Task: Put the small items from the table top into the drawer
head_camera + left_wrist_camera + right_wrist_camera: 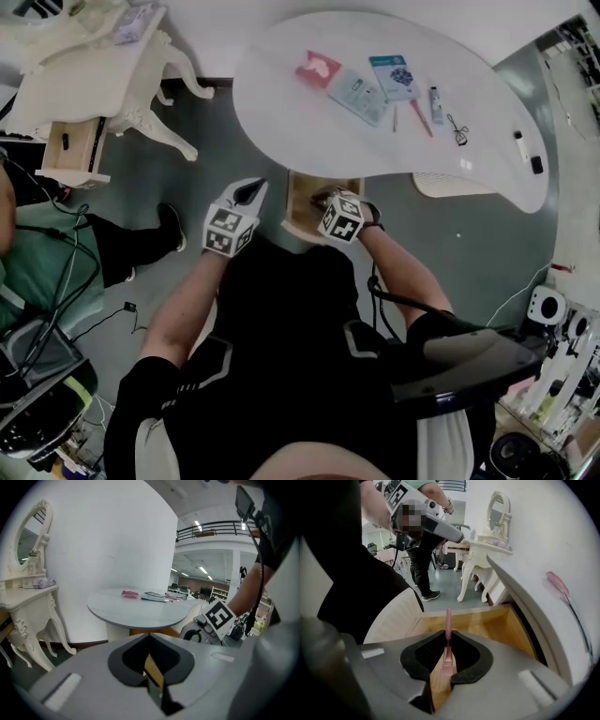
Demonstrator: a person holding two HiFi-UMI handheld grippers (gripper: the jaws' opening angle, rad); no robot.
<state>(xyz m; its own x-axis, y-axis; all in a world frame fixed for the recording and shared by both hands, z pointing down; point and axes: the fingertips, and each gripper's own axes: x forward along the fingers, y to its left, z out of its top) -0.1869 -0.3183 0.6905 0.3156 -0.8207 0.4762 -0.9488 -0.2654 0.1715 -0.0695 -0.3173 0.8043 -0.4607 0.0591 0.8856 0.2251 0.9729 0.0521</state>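
your right gripper (448,643) is clamped on a thin pink stick (448,629), jaws only a narrow slit apart with the stick pinched between the pads. the stick's long axis runs in line with the jaws. its free end pokes out ahead of the tips and points down at the open wooden drawer (492,627). the near end sits back in the jaw hollow. in the head view that gripper is over the drawer, which is pulled out from under the edge of the white oval table top (281,103), and the gripper tilts steeply down. the stick hangs above the bare wood floor of the drawer; can't tell if it touches.

your left gripper (148,655) has its jaws drawn together at the tips with nothing between them. it's just left of the drawer, apart from it.

on the table top, well away from both grippers: pink packet (319,67), two pale blue packets (359,95), small tube (436,103), scissors (457,129), white marker (520,147).

white dressing table (89,80) stands far left.
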